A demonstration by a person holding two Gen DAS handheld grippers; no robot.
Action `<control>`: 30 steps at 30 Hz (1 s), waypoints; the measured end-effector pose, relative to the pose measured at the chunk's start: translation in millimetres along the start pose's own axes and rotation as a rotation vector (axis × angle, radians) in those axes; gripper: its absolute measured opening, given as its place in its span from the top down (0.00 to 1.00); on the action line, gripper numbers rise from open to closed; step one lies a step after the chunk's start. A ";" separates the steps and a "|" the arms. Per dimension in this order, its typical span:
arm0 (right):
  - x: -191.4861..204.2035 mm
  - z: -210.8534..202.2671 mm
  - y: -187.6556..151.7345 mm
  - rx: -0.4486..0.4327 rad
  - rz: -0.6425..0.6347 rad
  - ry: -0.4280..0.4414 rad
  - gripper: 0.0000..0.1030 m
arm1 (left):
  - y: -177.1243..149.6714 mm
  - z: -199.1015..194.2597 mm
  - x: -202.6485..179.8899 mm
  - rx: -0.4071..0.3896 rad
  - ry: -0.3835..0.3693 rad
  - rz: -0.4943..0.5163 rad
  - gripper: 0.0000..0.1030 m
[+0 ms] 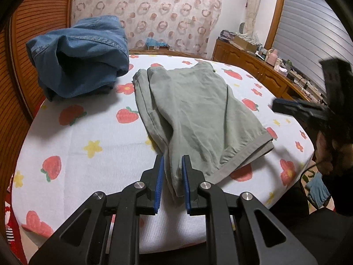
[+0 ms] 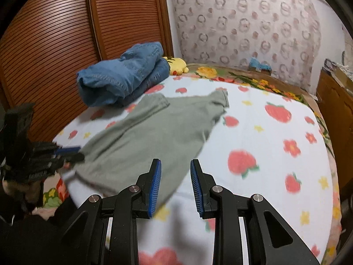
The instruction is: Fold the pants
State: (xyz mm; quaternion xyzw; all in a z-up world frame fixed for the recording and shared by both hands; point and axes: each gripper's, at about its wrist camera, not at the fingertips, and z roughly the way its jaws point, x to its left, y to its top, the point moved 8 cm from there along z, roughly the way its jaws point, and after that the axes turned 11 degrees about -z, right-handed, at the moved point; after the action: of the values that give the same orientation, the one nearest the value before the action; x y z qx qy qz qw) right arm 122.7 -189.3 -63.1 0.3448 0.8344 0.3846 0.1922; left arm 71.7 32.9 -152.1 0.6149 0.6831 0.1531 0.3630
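Note:
Grey-green pants (image 1: 194,119) lie folded lengthwise on the strawberry-print bed cover (image 1: 88,132); they also show in the right wrist view (image 2: 150,132). My left gripper (image 1: 173,172) is open, its blue pads either side of the pants' near corner. It shows at the left of the right wrist view (image 2: 68,152), at the pants' edge. My right gripper (image 2: 175,183) is open and empty, above the pants' near right edge. It shows blurred at the right of the left wrist view (image 1: 286,108).
Folded blue jeans (image 1: 81,59) sit at the far left of the bed, also in the right wrist view (image 2: 123,77). A slatted wooden wardrobe (image 2: 55,33) stands behind them. A wooden sideboard (image 1: 253,66) with clutter runs along the right. A yellow plush toy (image 2: 178,65) lies beyond the jeans.

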 end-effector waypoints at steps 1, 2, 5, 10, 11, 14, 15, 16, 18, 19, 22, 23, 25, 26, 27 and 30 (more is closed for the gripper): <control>1.4 -3.4 -5.1 0.006 -0.004 -0.002 0.73 | -0.8 0.9 0.3 0.002 0.002 -0.002 0.84; 2.3 -7.0 -10.1 0.014 -0.007 0.000 0.73 | -1.0 1.8 0.5 0.003 0.003 -0.002 0.84; 7.0 -10.3 -18.9 0.035 -0.014 0.012 0.73 | -2.5 3.5 0.1 0.007 0.006 0.000 0.84; 10.5 -14.7 -32.6 0.053 -0.006 0.025 0.73 | -5.4 6.7 0.9 0.015 0.011 0.004 0.84; 12.8 -13.9 -33.9 0.055 -0.003 0.030 0.73 | -5.5 7.8 1.3 0.018 0.012 0.004 0.84; 17.2 -10.7 -34.9 0.062 -0.013 0.036 0.73 | -7.2 10.0 2.9 0.025 0.015 0.000 0.84; 19.5 -9.1 -36.2 0.067 -0.019 0.038 0.73 | -7.7 10.5 2.9 0.025 0.014 -0.001 0.84; 21.2 -6.9 -37.5 0.073 -0.024 0.038 0.73 | -8.3 11.0 2.9 0.027 0.014 -0.001 0.84; 22.3 -2.3 -38.8 0.080 -0.036 0.024 0.73 | -9.6 11.8 2.4 0.031 0.015 0.001 0.84; 21.3 0.6 -37.1 0.080 -0.039 0.018 0.73 | -10.2 12.4 2.4 0.033 0.015 0.002 0.84; 21.6 2.7 -34.6 0.074 -0.041 0.009 0.73 | -9.9 14.5 3.1 0.037 0.016 -0.001 0.84; 21.0 3.5 -34.1 0.074 -0.042 0.004 0.73 | -10.1 14.9 3.3 0.038 0.016 -0.001 0.84; 20.1 6.5 -34.1 0.079 -0.036 0.002 0.75 | -10.1 15.0 3.4 0.038 0.015 0.000 0.84; 21.1 8.6 -34.1 0.080 -0.034 0.001 0.76 | -10.1 15.5 3.2 0.038 0.015 0.001 0.84; 20.8 9.4 -33.8 0.078 -0.032 -0.003 0.77 | -10.5 15.7 3.3 0.037 0.014 0.001 0.84; 22.8 11.2 -31.9 0.073 -0.035 -0.005 0.87 | -10.7 16.4 3.5 0.036 0.013 0.001 0.84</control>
State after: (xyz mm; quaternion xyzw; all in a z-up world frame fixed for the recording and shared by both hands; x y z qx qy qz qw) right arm 99.9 -182.0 -96.2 0.3379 0.8534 0.3494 0.1883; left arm 75.2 30.3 -171.5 0.6206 0.6879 0.1447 0.3474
